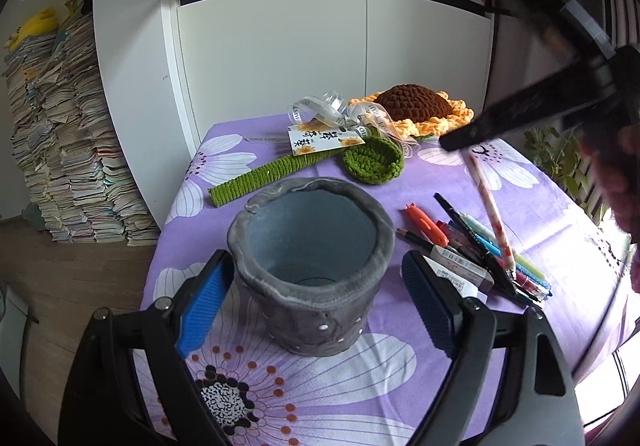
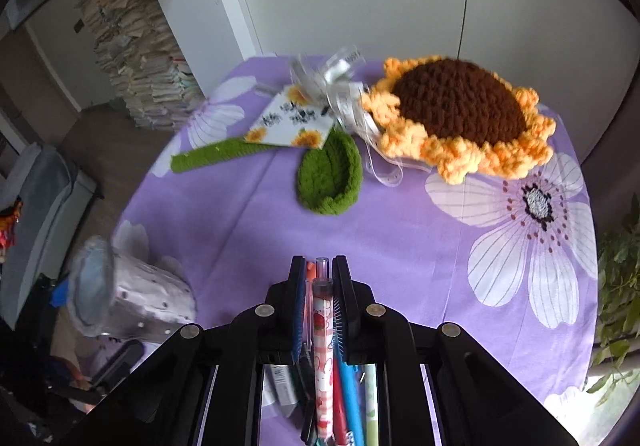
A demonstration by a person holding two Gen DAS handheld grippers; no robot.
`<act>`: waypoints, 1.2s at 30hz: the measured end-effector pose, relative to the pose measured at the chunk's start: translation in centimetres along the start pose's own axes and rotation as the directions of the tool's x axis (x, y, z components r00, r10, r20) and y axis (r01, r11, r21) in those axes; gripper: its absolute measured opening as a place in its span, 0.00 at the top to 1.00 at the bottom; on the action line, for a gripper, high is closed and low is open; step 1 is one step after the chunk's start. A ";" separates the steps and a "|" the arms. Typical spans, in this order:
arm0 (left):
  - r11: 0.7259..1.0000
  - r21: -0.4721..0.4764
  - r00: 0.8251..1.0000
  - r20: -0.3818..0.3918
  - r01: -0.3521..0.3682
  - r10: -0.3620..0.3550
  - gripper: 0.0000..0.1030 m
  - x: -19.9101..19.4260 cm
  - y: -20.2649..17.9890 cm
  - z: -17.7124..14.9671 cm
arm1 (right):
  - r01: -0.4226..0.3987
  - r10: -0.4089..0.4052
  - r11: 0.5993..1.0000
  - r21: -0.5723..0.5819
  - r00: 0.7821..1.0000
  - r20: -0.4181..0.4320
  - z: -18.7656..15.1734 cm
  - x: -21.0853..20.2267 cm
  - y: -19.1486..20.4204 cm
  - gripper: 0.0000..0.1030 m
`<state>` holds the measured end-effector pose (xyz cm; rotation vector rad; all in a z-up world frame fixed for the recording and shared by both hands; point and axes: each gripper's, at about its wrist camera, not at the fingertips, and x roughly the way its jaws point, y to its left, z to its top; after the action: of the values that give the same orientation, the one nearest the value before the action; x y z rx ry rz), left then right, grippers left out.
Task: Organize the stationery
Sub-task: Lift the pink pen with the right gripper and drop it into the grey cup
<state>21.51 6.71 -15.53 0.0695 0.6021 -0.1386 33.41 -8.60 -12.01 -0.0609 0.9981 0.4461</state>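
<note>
Right tool (image 2: 318, 272) grips one patterned pen (image 2: 323, 330); left tool (image 1: 316, 286) wide around one pot (image 1: 310, 246)

At six o'clock the right gripper (image 2: 318, 270) is clamped on a white pen with red print (image 2: 322, 330) — its clear end poking out past the fingertips. More pens (image 2: 352, 398) lie below on the purple floral tablecloth (image 2: 400, 230). A grey pen holder (image 2: 132, 302) stands at eight o'clock, a crocheted sunflower (image 2: 460, 118) at one, its green leaf (image 2: 329, 178) near centre.
</note>
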 end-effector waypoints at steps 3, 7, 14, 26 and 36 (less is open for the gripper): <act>1.000 -0.022 1.000 -0.003 0.008 -0.008 0.31 0.2 0.4 -0.1 | -0.012 0.018 0.998 -0.055 0.993 0.118 0.3 -4.3 2.4 0.86; 0.999 -0.036 1.000 0.015 0.018 -0.017 0.31 0.0 0.6 -0.3 | -0.049 0.074 0.993 -0.105 0.967 0.244 0.3 -9.0 4.8 0.86; 1.000 -0.009 1.000 0.017 0.002 -0.002 0.31 0.1 0.0 -0.3 | -0.125 0.196 0.971 -0.205 0.907 0.374 0.8 -13.3 8.6 0.86; 1.000 -0.011 1.000 0.013 0.013 -0.013 0.31 0.0 0.3 -0.3 | -0.248 0.341 0.925 -0.289 0.877 0.339 1.5 -9.2 11.6 0.86; 1.000 -0.015 1.000 0.005 0.006 -0.006 0.31 0.1 0.2 -0.2 | -0.240 0.300 0.933 -0.267 0.931 0.210 -1.4 -5.8 10.4 0.86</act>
<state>21.52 6.87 -15.76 0.0530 0.5981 -0.1405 25.59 -1.45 -6.47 -0.0792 0.7033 0.8085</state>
